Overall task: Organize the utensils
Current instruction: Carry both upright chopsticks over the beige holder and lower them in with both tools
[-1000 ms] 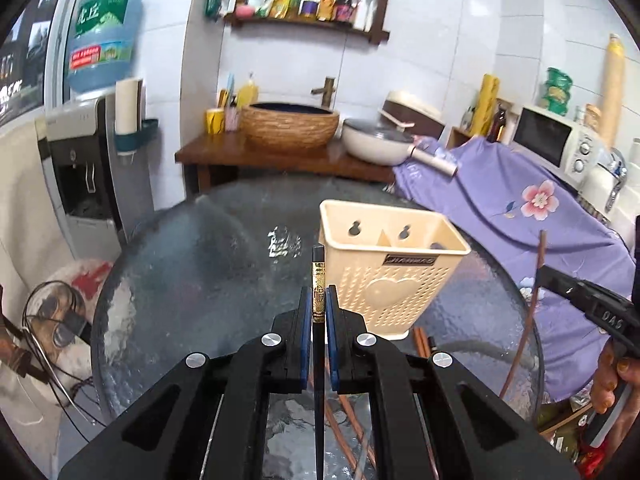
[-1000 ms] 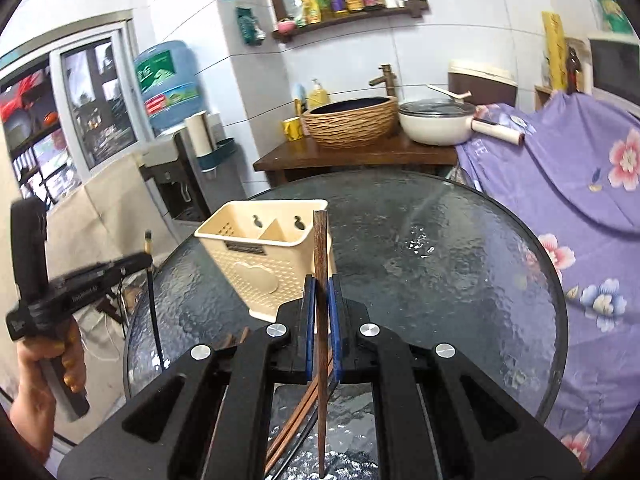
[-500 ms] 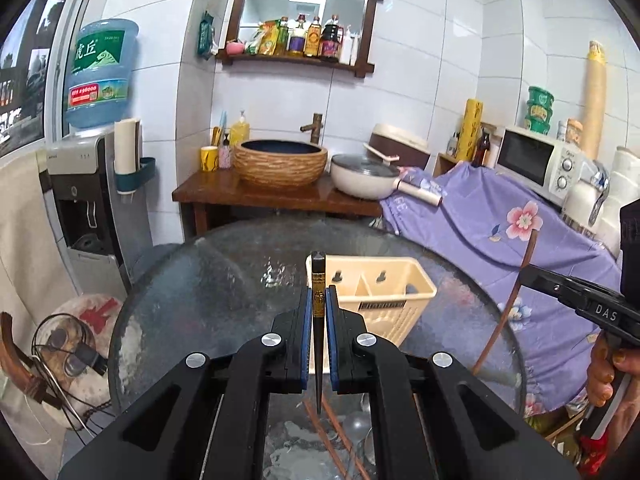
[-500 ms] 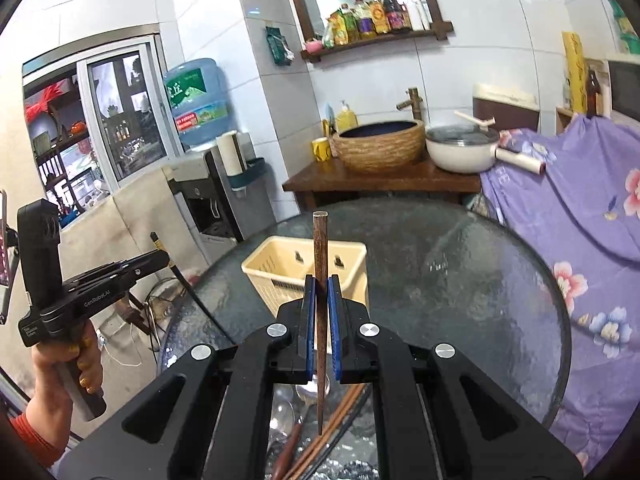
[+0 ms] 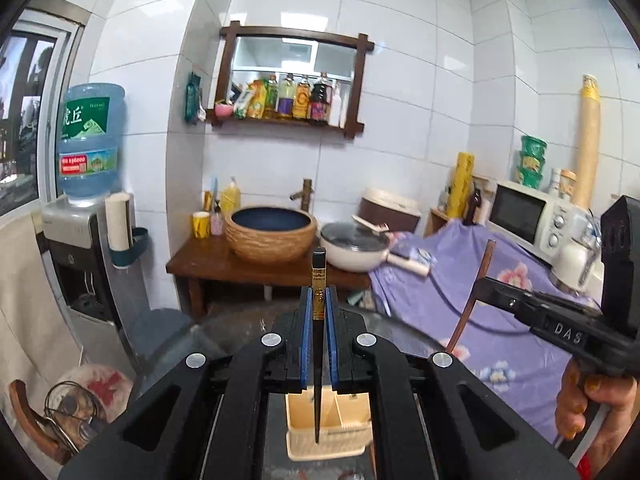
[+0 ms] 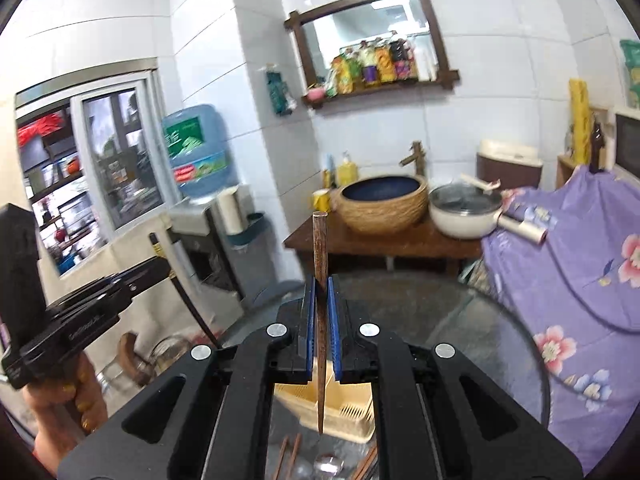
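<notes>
Glass table point(image 6: 480, 320) bears cream utensil basket point(image 6: 344, 412), chopsticks point(image 6: 286, 456).

Far wall: wood-framed mirror shelf point(image 5: 291, 80) carrying a row of bottles point(image 5: 294, 98); below it a wooden counter point(image 5: 224, 262) with a woven-sided basin point(image 5: 271, 236), brass faucet point(image 5: 306, 192), yellow mug point(image 5: 201, 225) and lidded white pan point(image 5: 354, 246). Left: water dispenser point(image 5: 74, 240) topped by a blue jug point(image 5: 90, 142). Right: floral purple cloth point(image 5: 480, 280), white microwave point(image 5: 528, 214).

Below each gripper, the way down is blocked only by the cream plastic basket point(image 5: 328, 436). Ahead, open air is seen over the round glass table point(image 6: 460, 320).
</notes>
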Demonstrator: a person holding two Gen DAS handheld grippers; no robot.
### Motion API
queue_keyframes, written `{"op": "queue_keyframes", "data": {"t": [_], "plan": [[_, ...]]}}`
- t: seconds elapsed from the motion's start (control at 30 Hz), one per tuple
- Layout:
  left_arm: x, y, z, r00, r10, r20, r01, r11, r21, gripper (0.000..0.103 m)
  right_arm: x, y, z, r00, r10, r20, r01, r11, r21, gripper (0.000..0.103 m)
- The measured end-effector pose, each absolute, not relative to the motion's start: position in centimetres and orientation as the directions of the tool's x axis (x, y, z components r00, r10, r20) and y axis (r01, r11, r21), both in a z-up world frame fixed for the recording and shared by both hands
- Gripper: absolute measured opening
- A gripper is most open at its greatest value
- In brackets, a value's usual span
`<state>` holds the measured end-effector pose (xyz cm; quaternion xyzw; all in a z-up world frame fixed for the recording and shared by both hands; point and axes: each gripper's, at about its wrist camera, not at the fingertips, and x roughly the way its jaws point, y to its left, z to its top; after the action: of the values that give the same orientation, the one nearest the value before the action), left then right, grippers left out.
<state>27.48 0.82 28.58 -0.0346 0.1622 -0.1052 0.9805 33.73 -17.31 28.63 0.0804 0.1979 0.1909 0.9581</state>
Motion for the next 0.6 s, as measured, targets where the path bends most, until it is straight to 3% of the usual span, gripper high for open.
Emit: {"op": "queue_keyframes", "data": {"t": [0.2,0.6], "plan": [[30.4,0.2,27.7,0.934,-0.159,-0.321,0.135,0.986,-0.094,0.007,36.8,-16.6,27.3,0.880,0.321,-0.350,-0.264,0.944,0.199,0.007],[34.0,0.4,18.2,0.857,-0.138,-0.496,0.089,0.989,-0.120,0.007,41.0,-15.7,16.6,0.808,0.298,-0.509,-0.210,0.952,0.224,0.007]]}}
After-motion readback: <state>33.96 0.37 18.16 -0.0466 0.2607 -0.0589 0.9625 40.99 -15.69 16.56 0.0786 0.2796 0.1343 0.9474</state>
